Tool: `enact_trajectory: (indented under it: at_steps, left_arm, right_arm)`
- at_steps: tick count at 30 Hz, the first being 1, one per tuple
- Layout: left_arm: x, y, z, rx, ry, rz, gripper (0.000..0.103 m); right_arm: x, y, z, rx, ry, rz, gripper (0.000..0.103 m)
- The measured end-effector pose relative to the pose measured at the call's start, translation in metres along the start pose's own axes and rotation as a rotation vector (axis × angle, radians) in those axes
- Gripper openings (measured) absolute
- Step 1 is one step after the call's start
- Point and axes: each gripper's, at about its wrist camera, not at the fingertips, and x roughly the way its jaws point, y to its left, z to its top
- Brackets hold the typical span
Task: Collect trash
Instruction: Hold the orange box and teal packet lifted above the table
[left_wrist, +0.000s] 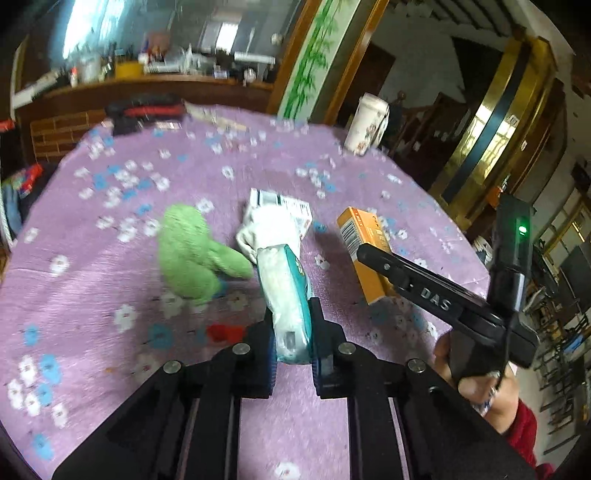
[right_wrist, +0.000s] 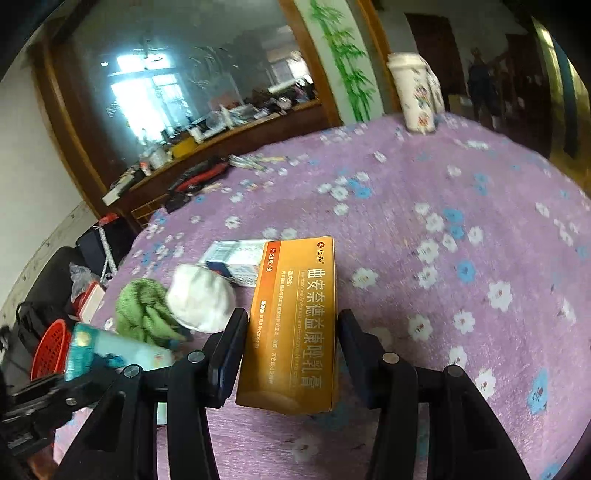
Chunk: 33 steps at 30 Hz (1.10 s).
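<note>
**Trash half gathered, nothing binned yet**

Pack (left_wrist: 286, 295) of tissues, teal and white, sits clamped in the left hand-held gripper (left_wrist: 293, 332), lifted above the desk (left_wrist: 92, 266). The right hand-held gripper (right_wrist: 291, 354) stands apart around the orange box (right_wrist: 295, 317), not visibly squeezing it. The wad (right_wrist: 201, 299), white box (right_wrist: 234, 260) and green cloth (right_wrist: 144, 314) still lie nearby. A red basket (right_wrist: 50, 349) waits beyond the desk edge.

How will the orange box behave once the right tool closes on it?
Orange box looks like thin cardboard: probably light, and its walls may dent under a hard squeeze. It lies flat between the open right tool, so it should slide, not roll.
</note>
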Motion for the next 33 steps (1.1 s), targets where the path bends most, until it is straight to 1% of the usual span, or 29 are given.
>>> enact_trajectory:
  at_steps: [2,3,5,7,11,14,20,26,33]
  left_arm:
    - [-0.018,0.003,-0.007,0.003,-0.047,0.01,0.013]
    - [-0.024,0.005,-0.01,0.004,-0.06,0.009,0.013]
    - [-0.036,0.01,-0.016,0.007,-0.08,0.021,0.013]
    - [-0.047,0.013,-0.022,0.016,-0.096,0.032,0.013]
    - [-0.064,0.022,-0.032,0.028,-0.126,0.054,0.014]
    - [-0.07,0.028,-0.038,0.018,-0.131,0.046,0.014]
    - [-0.08,0.032,-0.047,0.005,-0.142,0.046,0.014]
    - [-0.091,0.029,-0.052,0.011,-0.155,0.041,0.014]
    - [-0.1,0.022,-0.055,0.025,-0.164,0.049,0.014]
  right_arm:
    - [-0.005,0.011,0.0,-0.046,-0.033,0.015,0.054]
    - [-0.005,0.014,0.0,-0.058,-0.035,0.023,0.054]
    - [-0.005,0.022,-0.002,-0.073,-0.02,0.02,0.054]
    - [-0.009,0.028,-0.005,-0.068,0.013,0.032,0.054]
    - [-0.036,0.049,-0.015,-0.099,0.02,0.042,0.054]
    - [-0.058,0.064,-0.028,-0.119,0.01,0.077,0.054]
    - [-0.079,0.081,-0.052,-0.141,0.019,0.103,0.054]
    - [-0.09,0.086,-0.06,-0.141,0.021,0.12,0.054]
    - [-0.103,0.084,-0.063,-0.127,0.006,0.116,0.054]
